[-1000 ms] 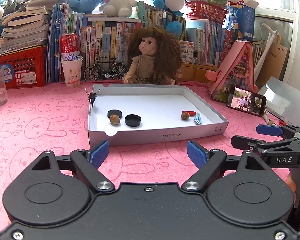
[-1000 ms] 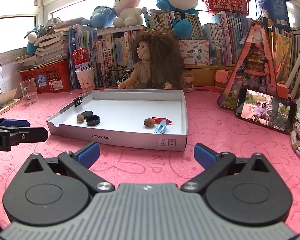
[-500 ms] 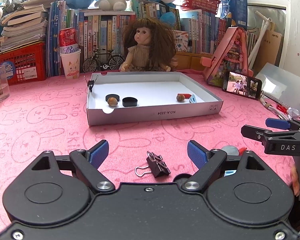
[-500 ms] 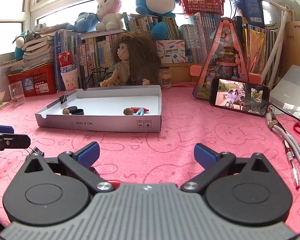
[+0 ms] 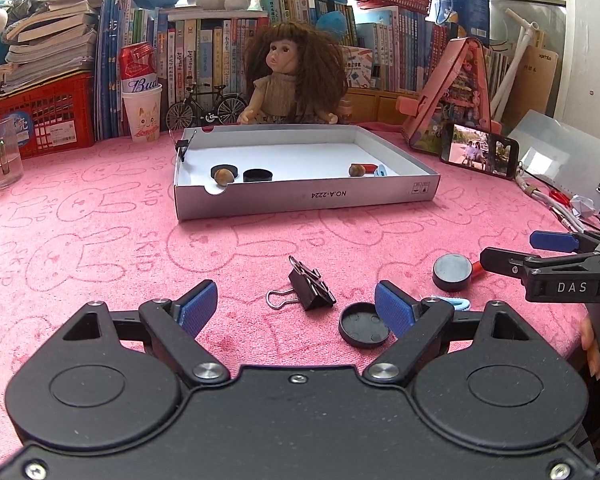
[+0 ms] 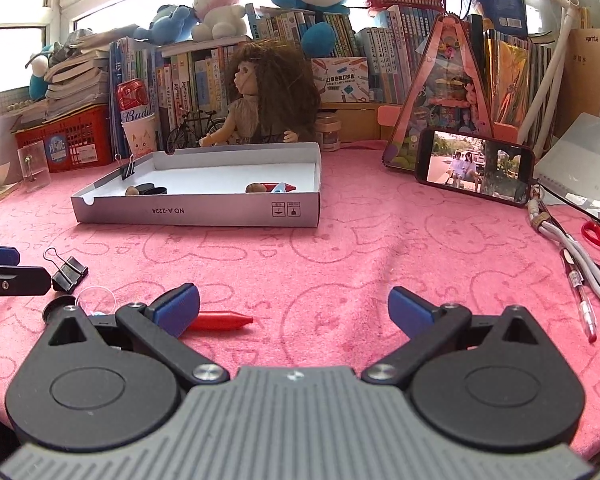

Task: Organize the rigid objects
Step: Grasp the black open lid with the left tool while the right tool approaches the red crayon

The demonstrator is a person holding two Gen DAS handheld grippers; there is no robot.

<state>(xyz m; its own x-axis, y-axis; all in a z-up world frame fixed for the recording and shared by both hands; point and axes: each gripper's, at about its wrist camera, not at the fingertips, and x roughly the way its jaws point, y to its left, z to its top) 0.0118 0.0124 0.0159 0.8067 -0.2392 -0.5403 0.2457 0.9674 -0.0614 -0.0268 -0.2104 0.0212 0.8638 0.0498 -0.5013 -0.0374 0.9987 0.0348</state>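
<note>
My left gripper is open low over the pink cloth. A black binder clip lies just ahead between its fingers, untouched. A black cap sits by the right finger, with a grey disc and a light blue clip further right. My right gripper is also open and holds nothing. A red crayon lies beside its left finger. The white box tray behind holds nuts, black caps, a red crayon and a blue clip.
A phone leans on a pink toy house at the right. A pen, cables and red scissors lie along the right edge. A doll, books, a cup and a red basket line the back. A glass stands far left.
Both grippers have pulled back from the tray and sunk towards the cloth. The binder clip, caps and crayon have come into view. Both stayed open.
</note>
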